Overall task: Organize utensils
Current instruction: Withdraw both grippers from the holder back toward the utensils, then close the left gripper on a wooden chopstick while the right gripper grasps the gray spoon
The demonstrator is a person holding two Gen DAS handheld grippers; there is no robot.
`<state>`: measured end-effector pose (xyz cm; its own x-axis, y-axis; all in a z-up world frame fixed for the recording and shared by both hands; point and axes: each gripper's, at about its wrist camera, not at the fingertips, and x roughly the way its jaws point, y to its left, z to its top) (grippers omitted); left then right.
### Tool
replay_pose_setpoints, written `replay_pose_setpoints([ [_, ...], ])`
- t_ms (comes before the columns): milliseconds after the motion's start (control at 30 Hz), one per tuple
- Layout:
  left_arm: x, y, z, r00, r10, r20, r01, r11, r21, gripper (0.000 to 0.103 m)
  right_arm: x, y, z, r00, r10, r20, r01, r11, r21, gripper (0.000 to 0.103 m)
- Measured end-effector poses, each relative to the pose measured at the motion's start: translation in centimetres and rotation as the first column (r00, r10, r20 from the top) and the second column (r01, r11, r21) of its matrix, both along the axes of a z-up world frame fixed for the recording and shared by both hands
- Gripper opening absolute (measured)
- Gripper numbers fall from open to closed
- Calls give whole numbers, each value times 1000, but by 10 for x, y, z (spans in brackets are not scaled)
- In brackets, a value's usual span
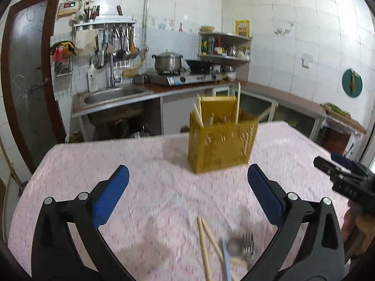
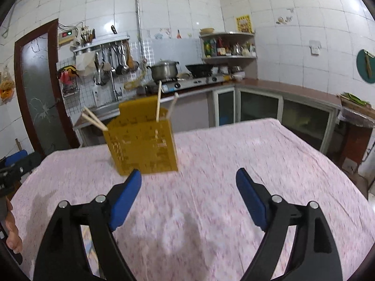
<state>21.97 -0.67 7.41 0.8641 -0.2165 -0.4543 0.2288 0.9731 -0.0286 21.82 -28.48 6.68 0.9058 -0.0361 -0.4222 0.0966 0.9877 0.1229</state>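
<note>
1. Risk: loose chopsticks [image 1: 206, 245], a fork [image 1: 248, 245] and a blue-handled utensil [image 1: 225, 257] lie overlapped on the cloth [image 1: 140, 199]; a hasty pinch may snag several or scatter them.
2. The yellow holder [image 1: 220, 145], already holding chopsticks, could tip if bumped.
3. Left gripper [image 1: 187, 196] and right gripper [image 2: 188, 199] hover angled downward, jaws spread, empty.

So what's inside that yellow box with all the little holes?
Wooden chopsticks stick out of the top of the yellow perforated plastic holder, some leaning left, some upright. Its walls hide their lower ends and anything else lying at the bottom.
</note>
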Motion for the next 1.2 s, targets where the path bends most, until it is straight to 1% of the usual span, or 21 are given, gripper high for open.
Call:
replay_pose_setpoints([
  [100, -14, 1, -14, 1000, -2, -29, 3, 1000, 19, 98, -12, 5, -8, 1000, -3, -13, 2, 1000, -19, 81],
  [233, -27, 3, -30, 997, -25, -79, 26, 1000, 1, 98, -28, 20, -15, 999, 29, -28, -31, 997, -67, 81],
  [367, -32, 0, -45, 993, -37, -116, 38, 999, 3, 98, -39, 34, -30, 996, 59, -74, -67, 992, -107, 81],
  [500, -32, -1, -60, 986, -30, -164, 30, 1000, -4, 98, -43, 40, -46, 987, 77, -143, -93, 990, -109, 81],
  [633, -26, 3, -71, 975, -20, -222, 18, 1000, -13, 98, -48, 43, -56, 975, 97, -199, -119, 988, -101, 81],
  [867, -19, 2, -89, 959, -30, -283, 25, 999, -21, 96, -43, 58, -72, 954, 137, -265, -169, 980, -102, 81],
  [933, -17, -2, -94, 955, -25, -294, 26, 1000, 0, 90, -38, 61, -76, 949, 141, -283, -173, 981, -90, 81],
  [1000, -14, -4, -97, 950, -29, -310, 33, 999, 7, 74, -34, 65, -80, 942, 153, -300, -182, 981, -70, 81],
  [1033, -10, -5, -100, 944, -34, -329, 39, 999, 10, 69, -34, 68, -80, 940, 159, -303, -188, 980, -70, 81],
  [1067, -7, -7, -102, 939, -38, -343, 44, 999, 9, 60, -33, 72, -80, 937, 168, -306, -200, 977, -76, 81],
  [1100, -3, -9, -105, 933, -45, -357, 51, 999, 7, 54, -33, 76, -81, 935, 176, -309, -211, 974, -84, 81],
  [1167, 5, -15, -108, 929, -48, -368, 61, 998, 25, 50, -32, 82, -81, 932, 183, -313, -220, 972, -88, 81],
  [1200, 8, -17, -109, 928, -45, -369, 62, 997, 35, 50, -31, 85, -81, 931, 184, -316, -221, 971, -86, 81],
])
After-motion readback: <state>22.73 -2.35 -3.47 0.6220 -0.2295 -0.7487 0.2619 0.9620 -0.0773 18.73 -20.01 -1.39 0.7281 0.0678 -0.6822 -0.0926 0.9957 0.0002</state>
